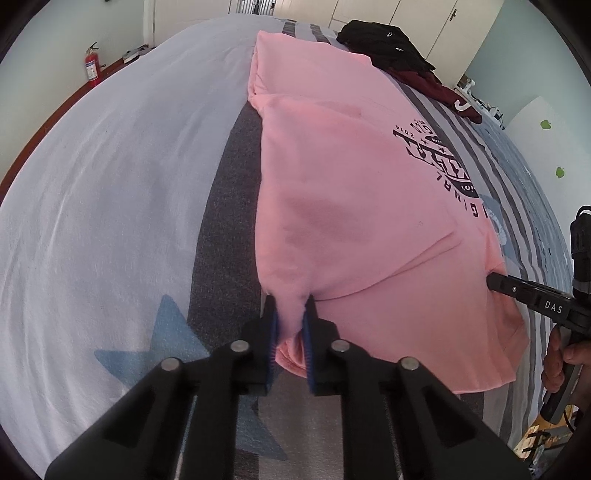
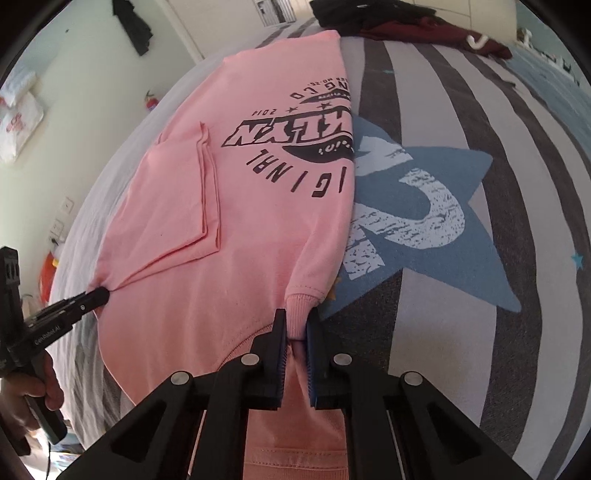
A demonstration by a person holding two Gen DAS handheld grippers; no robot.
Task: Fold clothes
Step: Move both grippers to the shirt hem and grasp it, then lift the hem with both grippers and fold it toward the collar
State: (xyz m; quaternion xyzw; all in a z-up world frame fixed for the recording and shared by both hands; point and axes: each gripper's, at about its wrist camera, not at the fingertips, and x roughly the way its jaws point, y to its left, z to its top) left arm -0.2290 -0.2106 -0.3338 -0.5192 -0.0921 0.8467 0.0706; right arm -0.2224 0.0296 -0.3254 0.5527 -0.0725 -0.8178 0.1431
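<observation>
Clamping a bunched corner of the pink cotton T-shirt [image 1: 332,206] between blue ribbed pads, the left gripper [image 1: 291,306] has its jaws drawn nearly together on the cloth. The right gripper [image 2: 298,321] pinches the shirt's ribbed neckband the same way, jaws almost closed with pink fabric pressed between them. Black print on the shirt, upside down to both cameras, reads "ORIGINAL" in part, with "2014" above it. The shirt lies lengthwise on a bed cover of grey and white stripes [image 2: 461,110], its side folded in and one sleeve lying flat on top. The left view alone shows "DAS" on the right gripper's black finger, a red fire extinguisher [image 1: 92,66] by the wall, and a hand [image 1: 561,362] on the handle. The right view alone shows "GenRobot.AI" on the other tool's body and a large blue star with a white letter [image 2: 417,206] printed on the cover beside the shirt. Dark garments [image 2: 406,22] are heaped at the bed's far edge.
</observation>
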